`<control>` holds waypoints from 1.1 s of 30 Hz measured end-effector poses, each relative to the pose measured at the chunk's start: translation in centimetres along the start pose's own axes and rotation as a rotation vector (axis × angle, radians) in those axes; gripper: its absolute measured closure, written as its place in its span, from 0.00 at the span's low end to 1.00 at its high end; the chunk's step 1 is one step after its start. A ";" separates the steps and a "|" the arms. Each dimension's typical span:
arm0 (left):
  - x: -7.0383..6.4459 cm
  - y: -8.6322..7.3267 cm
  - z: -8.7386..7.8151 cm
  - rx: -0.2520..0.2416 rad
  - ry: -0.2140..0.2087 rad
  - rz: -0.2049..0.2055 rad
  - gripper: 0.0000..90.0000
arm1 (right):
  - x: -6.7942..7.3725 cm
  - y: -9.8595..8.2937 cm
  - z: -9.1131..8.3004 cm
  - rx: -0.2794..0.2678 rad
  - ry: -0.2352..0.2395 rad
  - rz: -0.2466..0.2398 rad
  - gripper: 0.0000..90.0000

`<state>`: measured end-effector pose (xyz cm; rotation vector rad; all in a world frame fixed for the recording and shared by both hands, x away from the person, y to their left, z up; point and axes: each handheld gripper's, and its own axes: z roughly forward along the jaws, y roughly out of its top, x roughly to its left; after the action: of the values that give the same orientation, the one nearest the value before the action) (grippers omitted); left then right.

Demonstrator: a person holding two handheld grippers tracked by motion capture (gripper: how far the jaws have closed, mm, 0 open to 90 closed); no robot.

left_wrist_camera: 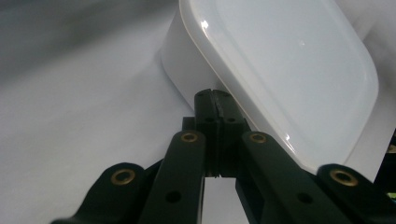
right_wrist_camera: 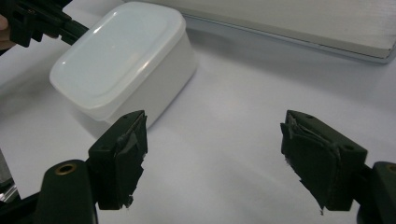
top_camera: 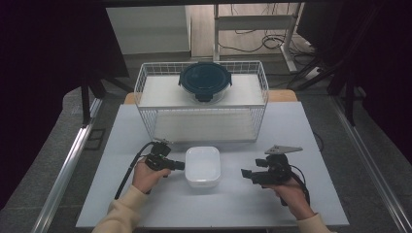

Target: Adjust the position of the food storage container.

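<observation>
The white lidded container (top_camera: 203,166) sits on the table (top_camera: 145,204), in front of the wire basket (top_camera: 145,92). The left gripper (left_wrist_camera: 217,105), jaws pressed together, touches its lid rim. A push there could skid or tip it. The right gripper (right_wrist_camera: 212,158) waits wide open nearby, bracing nothing.

The closed left tool (left_wrist_camera: 218,114) hides part of the white container's (left_wrist_camera: 280,70) rim.
</observation>
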<state>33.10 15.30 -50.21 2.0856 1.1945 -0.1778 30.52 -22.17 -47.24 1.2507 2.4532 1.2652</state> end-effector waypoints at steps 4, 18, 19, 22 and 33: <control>-0.4 0.2 0.3 0.003 -0.006 0.015 0.99 | 0.0 0.0 -0.1 -0.006 0.002 0.002 0.25; -0.5 -0.8 -3.9 -0.166 0.014 -0.006 0.98 | 0.2 0.5 -0.2 -0.020 0.000 0.010 0.25; -0.7 -1.0 -4.2 -0.172 0.023 0.003 0.98 | 0.3 0.6 -0.2 -0.022 0.000 0.009 0.25; -1.2 -1.5 -4.9 -0.196 0.053 0.011 0.94 | 0.6 1.0 -0.3 -0.034 0.000 0.000 0.25; -2.2 -2.0 -6.5 -0.268 0.136 -0.035 0.33 | 0.8 1.5 -1.0 -0.058 0.007 -0.009 0.25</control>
<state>28.84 18.60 -45.49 1.8664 1.2610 0.1055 30.49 -21.73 -45.34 1.2211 2.4056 1.3312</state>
